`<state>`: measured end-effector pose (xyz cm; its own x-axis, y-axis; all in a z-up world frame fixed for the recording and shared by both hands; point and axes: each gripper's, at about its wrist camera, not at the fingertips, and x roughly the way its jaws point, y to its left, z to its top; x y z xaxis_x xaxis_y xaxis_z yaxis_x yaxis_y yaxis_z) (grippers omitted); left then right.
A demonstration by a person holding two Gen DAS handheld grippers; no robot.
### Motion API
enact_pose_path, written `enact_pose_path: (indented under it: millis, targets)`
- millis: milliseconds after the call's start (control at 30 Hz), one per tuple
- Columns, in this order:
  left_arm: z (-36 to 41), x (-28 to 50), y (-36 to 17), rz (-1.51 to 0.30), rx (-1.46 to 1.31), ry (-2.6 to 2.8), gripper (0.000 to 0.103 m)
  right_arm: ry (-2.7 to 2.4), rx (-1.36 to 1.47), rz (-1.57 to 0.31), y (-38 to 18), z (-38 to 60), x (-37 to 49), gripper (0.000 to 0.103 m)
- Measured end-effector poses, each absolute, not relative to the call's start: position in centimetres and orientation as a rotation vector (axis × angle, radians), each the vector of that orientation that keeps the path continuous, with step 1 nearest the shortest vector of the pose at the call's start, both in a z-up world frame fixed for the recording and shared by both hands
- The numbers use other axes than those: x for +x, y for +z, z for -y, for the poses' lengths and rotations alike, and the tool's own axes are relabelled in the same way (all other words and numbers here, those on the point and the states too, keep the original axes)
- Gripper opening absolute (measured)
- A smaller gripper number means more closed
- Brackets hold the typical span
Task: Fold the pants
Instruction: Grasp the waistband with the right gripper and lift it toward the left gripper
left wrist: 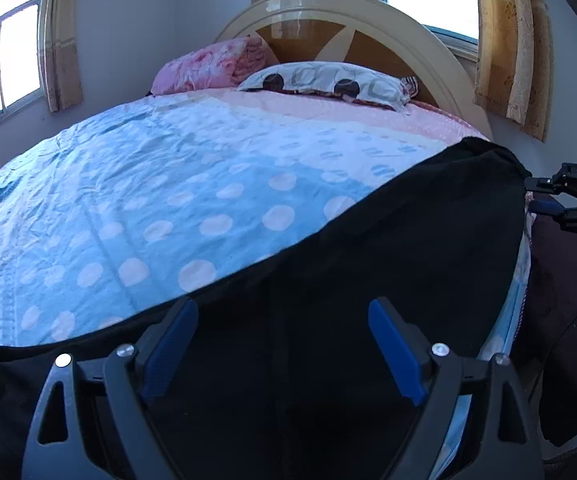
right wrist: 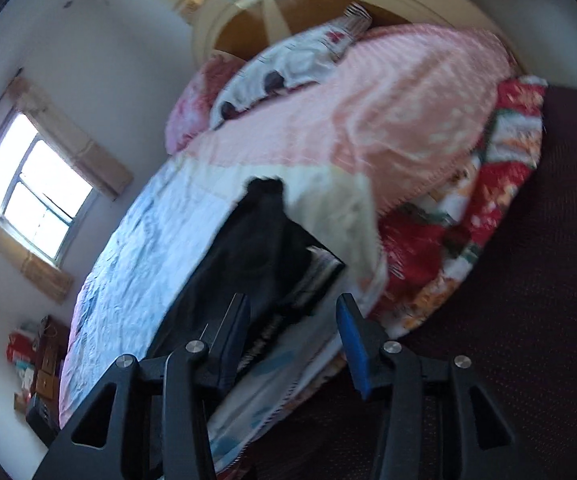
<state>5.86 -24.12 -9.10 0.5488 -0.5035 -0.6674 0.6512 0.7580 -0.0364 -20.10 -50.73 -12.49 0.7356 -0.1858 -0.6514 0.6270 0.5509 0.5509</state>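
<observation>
Black pants (left wrist: 388, 248) lie spread along the near edge of the bed, on a blue sheet with white dots (left wrist: 148, 200). My left gripper (left wrist: 284, 344) hovers just above the pants, jaws wide open, nothing between them. In the right wrist view the pants (right wrist: 256, 248) show as a dark strip with the waistband near the bed's edge. My right gripper (right wrist: 292, 340) is open and empty above that waistband end. The right gripper also shows at the far right of the left wrist view (left wrist: 568, 196), beside the pants' end.
A patterned pillow (left wrist: 328, 82) and a pink folded quilt (left wrist: 212, 66) lie at the curved headboard (left wrist: 368, 12). A red floral blanket (right wrist: 468, 220) hangs off the bed's side. A dark maroon cloth (right wrist: 528, 320) is at the right. Boxes (right wrist: 36, 364) stand on the floor.
</observation>
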Motion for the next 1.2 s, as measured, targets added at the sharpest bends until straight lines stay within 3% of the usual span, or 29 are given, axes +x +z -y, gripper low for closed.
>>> enact_pose_path:
  millis: [500,533,567,700,967,1200]
  targets:
    - [24.6,6.0,-11.9,-0.783,0.265,-0.669,0.09,-0.503,0.949,-0.518,-14.6,51.8,-18.9,0.046]
    - [24.6,6.0,-12.0,-0.784,0.268,-0.669,0.09,-0.481,0.984,-0.497,-14.9,52.1,-19.1,0.043]
    - [24.6,5.9,-12.0,-0.782,0.269,-0.668,0.091,-0.468,0.985,-0.488,-14.9,51.9,-19.3,0.03]
    - [24.9,5.9,-12.2,-0.777,0.275,-0.666,0.092,-0.433,0.944,-0.459,-13.9,51.4,-19.2,0.018]
    - [25.0,6.1,-12.3,-0.775,0.27,-0.667,0.092,-0.447,0.664,-0.45,-9.2,47.4,-17.9,0.013]
    - [24.6,6.0,-12.2,-0.774,0.261,-0.677,0.092,-0.453,0.738,-0.463,-9.7,48.5,-19.2,0.013]
